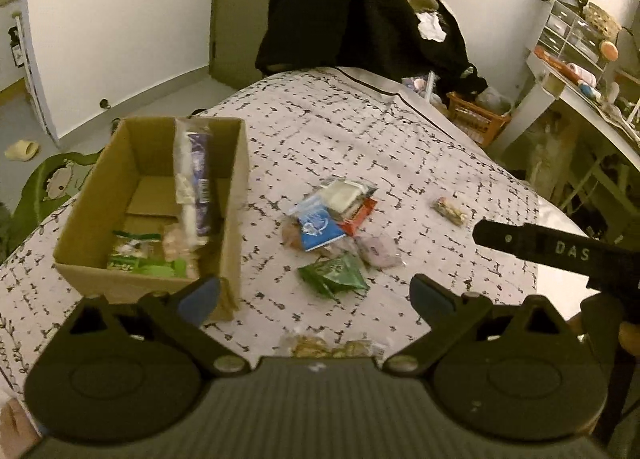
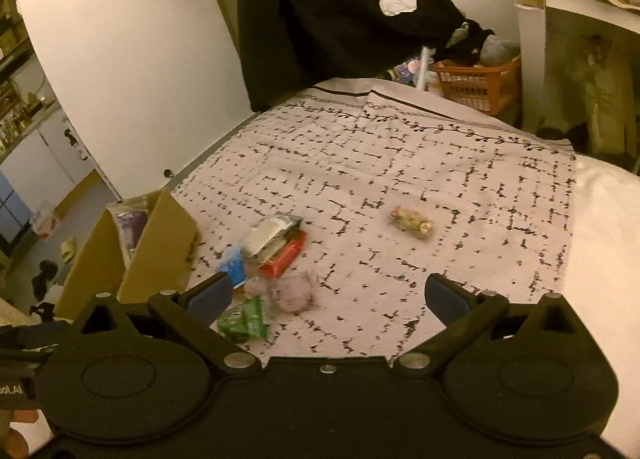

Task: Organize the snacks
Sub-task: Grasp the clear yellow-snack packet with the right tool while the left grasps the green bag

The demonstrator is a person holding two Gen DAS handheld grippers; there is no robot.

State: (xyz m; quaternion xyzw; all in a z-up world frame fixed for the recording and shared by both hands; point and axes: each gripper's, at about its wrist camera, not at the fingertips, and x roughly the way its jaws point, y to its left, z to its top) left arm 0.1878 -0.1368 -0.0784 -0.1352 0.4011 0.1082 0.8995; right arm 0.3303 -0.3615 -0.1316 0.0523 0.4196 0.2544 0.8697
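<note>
Both the left gripper [image 1: 314, 293] and the right gripper [image 2: 326, 297] hover with fingers spread wide, holding nothing. One open brown cardboard box [image 1: 100, 219] sits at the left of the patterned pink tablecloth [image 1: 340, 139], holding one tall purple-and-white packet [image 1: 196, 183] upright and one green-and-white packet [image 1: 132, 255] flat. Right of it lies a loose cluster of snack packets, among them one blue [image 1: 318, 229], one red [image 1: 358, 217] and one green [image 1: 334, 277], with one small clear-wrapped snack [image 2: 412, 222] alone farther right.

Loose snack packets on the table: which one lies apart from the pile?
The small clear-wrapped nut-coloured packet, alone on the patterned tablecloth to the right; the green packet, pink one and the others cluster beside the cardboard box.
</note>
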